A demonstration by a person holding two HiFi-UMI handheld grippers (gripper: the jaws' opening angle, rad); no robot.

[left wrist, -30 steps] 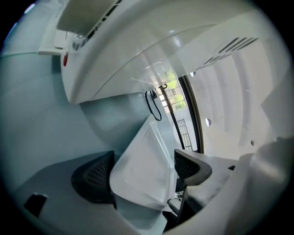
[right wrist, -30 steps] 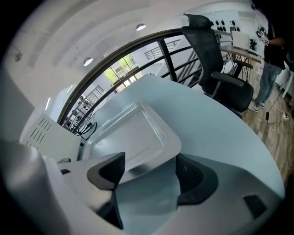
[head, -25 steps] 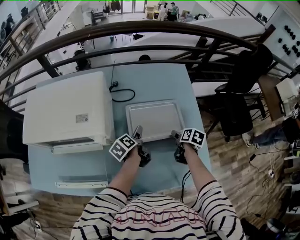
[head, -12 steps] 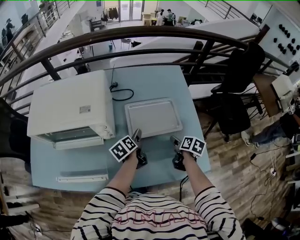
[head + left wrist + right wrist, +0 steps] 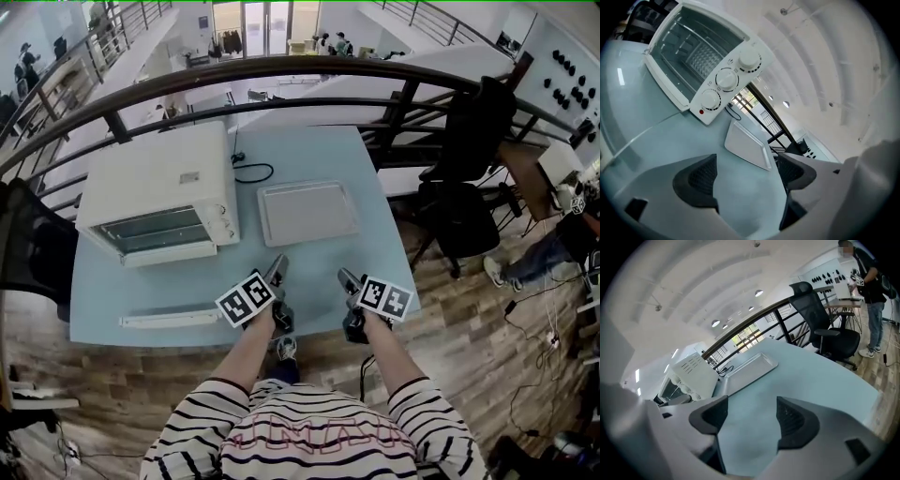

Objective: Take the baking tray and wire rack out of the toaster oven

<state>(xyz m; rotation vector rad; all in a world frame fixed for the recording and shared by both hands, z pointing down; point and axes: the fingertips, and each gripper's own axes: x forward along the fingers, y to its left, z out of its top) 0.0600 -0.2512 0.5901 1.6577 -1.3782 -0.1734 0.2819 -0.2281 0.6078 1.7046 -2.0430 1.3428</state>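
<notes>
Tray (image 5: 307, 212): out, on table (image 5: 309, 277). Rack (image 5: 696, 51): in oven (image 5: 159, 187). My fingers (image 5: 696, 180), both pairs spread and empty; grip rack's front edge level.

I am looking down on a pale blue table (image 5: 323, 272). A white toaster oven (image 5: 159, 183) is sitting on its left half, facing me. Its door is hanging open toward me, with the handle bar (image 5: 169, 320) reaching near the table's front edge. A baking tray (image 5: 307, 212) is lying flat just beside the oven on the right, not touching it. A black cord (image 5: 253, 172) is curling on the tabletop beyond the tray, by the oven's far corner.
</notes>
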